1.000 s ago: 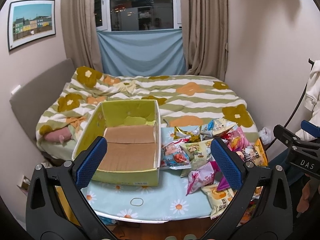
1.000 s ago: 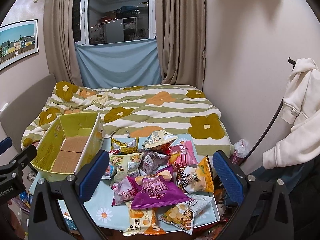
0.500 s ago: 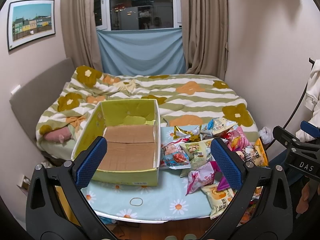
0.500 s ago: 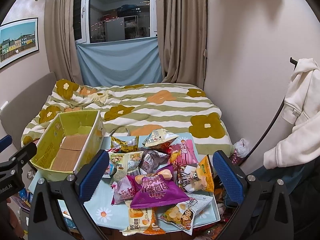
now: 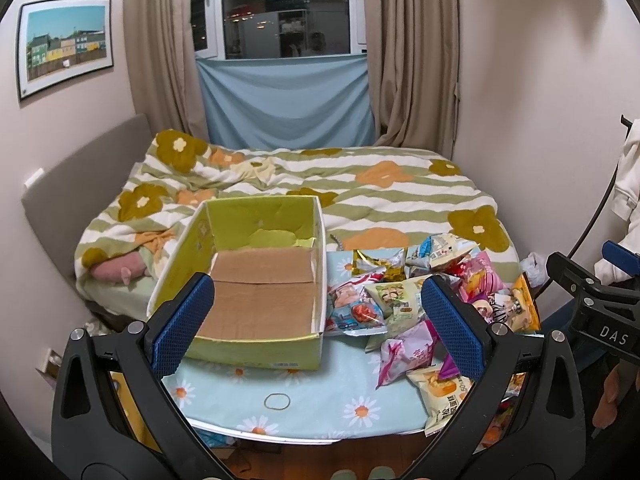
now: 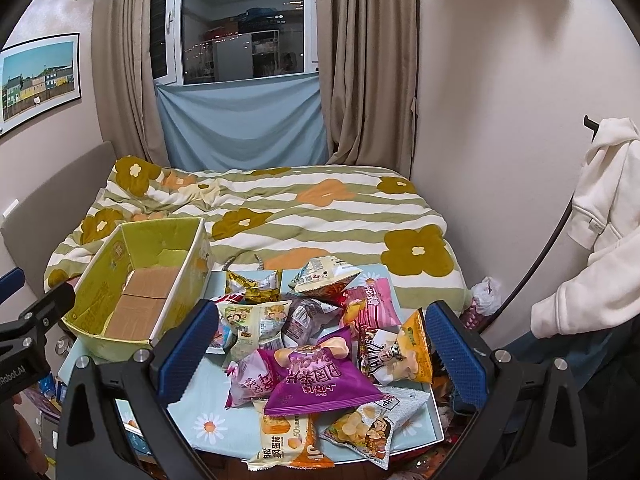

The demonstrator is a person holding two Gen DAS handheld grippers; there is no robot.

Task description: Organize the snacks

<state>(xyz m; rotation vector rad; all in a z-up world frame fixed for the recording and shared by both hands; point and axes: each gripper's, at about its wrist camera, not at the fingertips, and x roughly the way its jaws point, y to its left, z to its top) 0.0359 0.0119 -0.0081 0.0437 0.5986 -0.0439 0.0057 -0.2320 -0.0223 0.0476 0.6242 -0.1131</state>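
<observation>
A flower-patterned striped duvet covers the bed. Behind the bed, beige curtains flank a window; left of the bed hangs a framed townscape picture. A cream hoodie hangs right of the bed.

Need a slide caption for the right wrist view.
Open right hand-held gripper facing a snack-packet pile beside an empty green box.

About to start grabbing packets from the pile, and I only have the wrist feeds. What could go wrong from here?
1. The snack pile overlaps heavily; pulling the purple bag on top may drag its neighbours along.
2. The chips packet and the orange packet lie at the table's near edge, so a nudge could drop them.
3. The box looks light and holds nothing, so a packet pushed against its wall may slide it.
</observation>
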